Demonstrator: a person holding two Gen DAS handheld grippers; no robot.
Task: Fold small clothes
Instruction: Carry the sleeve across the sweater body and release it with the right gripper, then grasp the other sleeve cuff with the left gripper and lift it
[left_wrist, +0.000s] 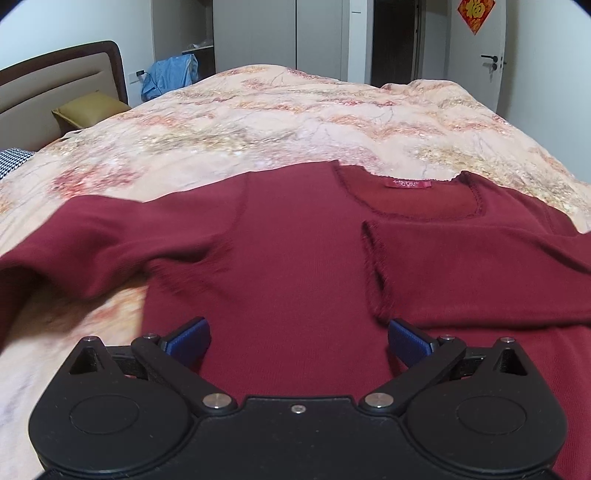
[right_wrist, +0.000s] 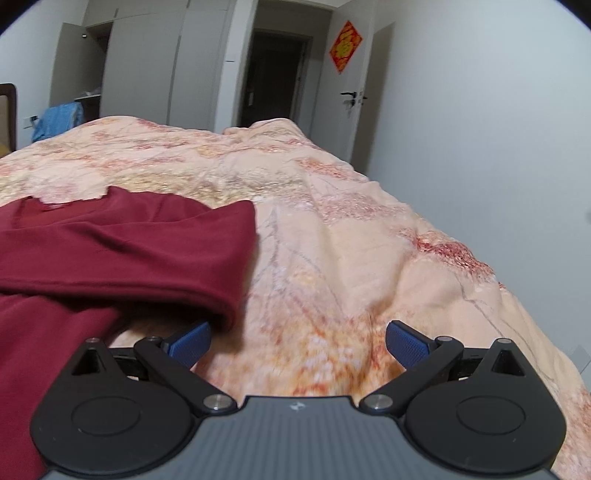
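A dark red long-sleeved top (left_wrist: 295, 258) lies flat on the bed, neck opening and pink label (left_wrist: 408, 183) at the far side. Its right sleeve (left_wrist: 480, 273) is folded across the chest; its left sleeve (left_wrist: 92, 243) stretches out to the left. My left gripper (left_wrist: 298, 343) is open and empty, just above the top's lower body. In the right wrist view the folded sleeve's edge (right_wrist: 147, 258) lies at the left. My right gripper (right_wrist: 297, 343) is open and empty over the bedspread, its left fingertip (right_wrist: 192, 343) beside the fold.
The floral peach bedspread (left_wrist: 295, 122) covers the whole bed, rumpled at the right (right_wrist: 369, 240). A headboard (left_wrist: 62, 77) and yellow pillow (left_wrist: 90, 109) are far left. Wardrobe, doorway and a white door (right_wrist: 354, 103) stand beyond the bed.
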